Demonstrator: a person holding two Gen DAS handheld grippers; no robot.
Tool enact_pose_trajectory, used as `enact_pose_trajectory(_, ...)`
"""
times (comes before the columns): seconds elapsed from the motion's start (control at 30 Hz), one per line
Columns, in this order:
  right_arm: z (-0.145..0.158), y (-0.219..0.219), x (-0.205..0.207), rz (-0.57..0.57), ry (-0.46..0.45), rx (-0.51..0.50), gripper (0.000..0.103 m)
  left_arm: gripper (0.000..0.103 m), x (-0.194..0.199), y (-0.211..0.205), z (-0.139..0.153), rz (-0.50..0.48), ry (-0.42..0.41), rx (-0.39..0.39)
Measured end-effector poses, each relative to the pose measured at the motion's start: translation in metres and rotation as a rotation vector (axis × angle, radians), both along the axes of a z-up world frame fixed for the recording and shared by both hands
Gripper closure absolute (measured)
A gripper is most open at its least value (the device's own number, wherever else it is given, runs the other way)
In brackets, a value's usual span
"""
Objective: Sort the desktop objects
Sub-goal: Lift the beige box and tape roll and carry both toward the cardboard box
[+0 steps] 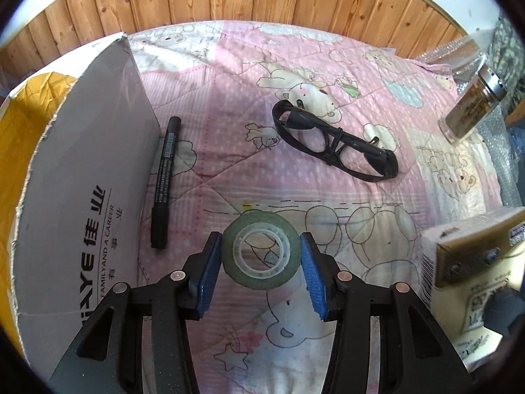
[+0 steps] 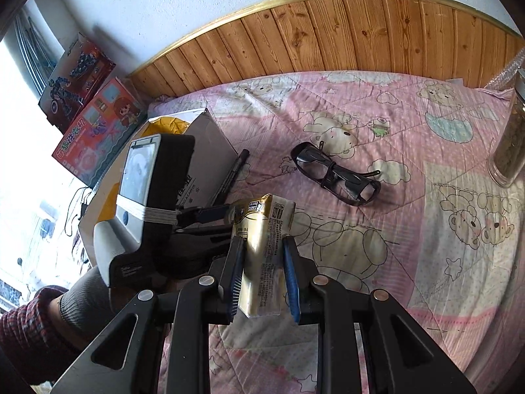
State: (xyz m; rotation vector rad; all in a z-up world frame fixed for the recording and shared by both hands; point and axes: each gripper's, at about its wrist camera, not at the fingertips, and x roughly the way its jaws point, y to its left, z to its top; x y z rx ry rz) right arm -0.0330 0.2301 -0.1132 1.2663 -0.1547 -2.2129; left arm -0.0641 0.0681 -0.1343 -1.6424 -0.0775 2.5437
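- green ring-shaped tape roll (image 1: 261, 250) lies flat on the pink cartoon-bear quilt (image 1: 328, 65) in the left wrist view, its hole facing up, between the blue pads of the left gripper (image 1: 261, 256); the pads sit at its two sides, but i cannot tell whether they press it.
- black marker pen (image 1: 164, 182) lies on the quilt with its long axis running away from the camera, just beside the grey cardboard box wall (image 1: 82, 164).
- black folded glasses (image 1: 334, 142) lie further out, long axis slanting from far left to near right.
- a glass jar with a metal lid (image 1: 472, 105) leans at the right edge; its brownish contents are unclear.
- right wrist view: the right gripper (image 2: 264, 262) clamps a cream and gold tissue packet (image 2: 262, 249), its long axis pointing forward, held above the quilt.
- the box (image 2: 210, 151) stands open at left with yellow lining (image 2: 164, 127) showing; what it holds is hidden.
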Motion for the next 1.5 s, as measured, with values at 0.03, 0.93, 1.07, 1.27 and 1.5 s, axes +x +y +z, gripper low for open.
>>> enact_pose_trajectory(0.03, 0.0, 0.0, 0.0, -0.002, 0.003, 0.0, 0.078, 0.054, 0.002, 0.0, 0.004, -0.004, 0.004, 0.004)
enact_pose_trajectory(0.93, -0.026, -0.021, 0.001, 0.07, -0.056, 0.055, 0.078, 0.054, 0.032, -0.004, 0.046, -0.04, 0.089, 0.06)
enact_pose_trajectory(1.07, -0.031, -0.023, 0.001, 0.07, -0.062, 0.07, 0.077, 0.054, 0.033, -0.005, 0.052, -0.038, 0.098, 0.072)
enact_pose_trajectory(1.27, -0.041, -0.027, 0.002, 0.081, -0.078, 0.104, 0.077, 0.054, 0.032, -0.007, 0.04, -0.028, 0.051, 0.097)
enact_pose_trajectory(1.5, -0.04, -0.034, 0.006, 0.099, -0.051, 0.116, 0.077, 0.054, 0.032, -0.009, 0.034, -0.02, 0.045, 0.102)
